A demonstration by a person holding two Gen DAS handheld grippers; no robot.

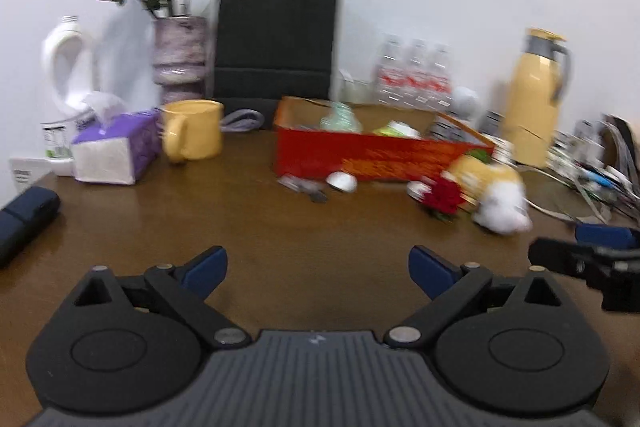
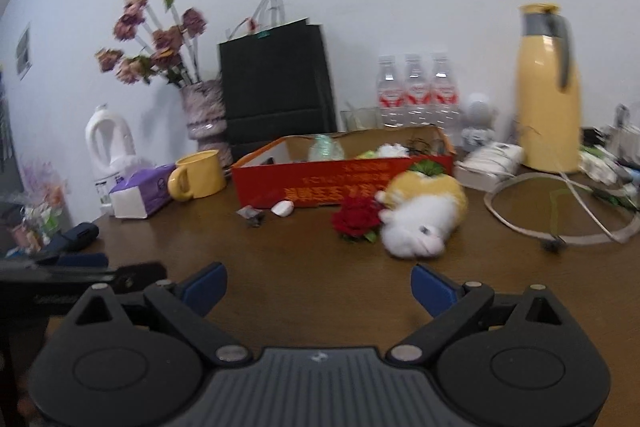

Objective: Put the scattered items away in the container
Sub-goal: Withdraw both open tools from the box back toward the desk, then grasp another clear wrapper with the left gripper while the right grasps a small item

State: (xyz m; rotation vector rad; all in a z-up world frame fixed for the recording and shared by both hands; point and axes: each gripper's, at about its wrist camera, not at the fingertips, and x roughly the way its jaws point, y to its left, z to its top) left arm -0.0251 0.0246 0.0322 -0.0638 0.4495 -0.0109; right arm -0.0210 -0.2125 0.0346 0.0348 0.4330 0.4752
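A red cardboard box [image 1: 360,155] [image 2: 320,183] stands in the middle of the brown table and holds a few small items. In front of it lie a small dark clip [image 1: 304,187] [image 2: 252,217], a white pebble-like piece [image 1: 342,182] [image 2: 283,207], a red fabric rose [image 1: 442,197] [image 2: 356,219] and a yellow-and-white plush toy [image 1: 496,195] [image 2: 424,219]. My left gripper [image 1: 318,267] is open over bare table, well short of them. My right gripper [image 2: 319,285] is open too, nothing between its blue pads. Each gripper shows at the edge of the other's view.
Along the back wall stand a white jug [image 1: 66,75], a vase of dried flowers [image 1: 180,55], a black paper bag [image 1: 276,39], water bottles [image 2: 416,95] and a yellow thermos [image 2: 550,91]. A tissue pack [image 1: 116,151], a yellow mug [image 1: 194,129] and a dark case [image 1: 24,219] sit left; cables [image 2: 560,211] lie right.
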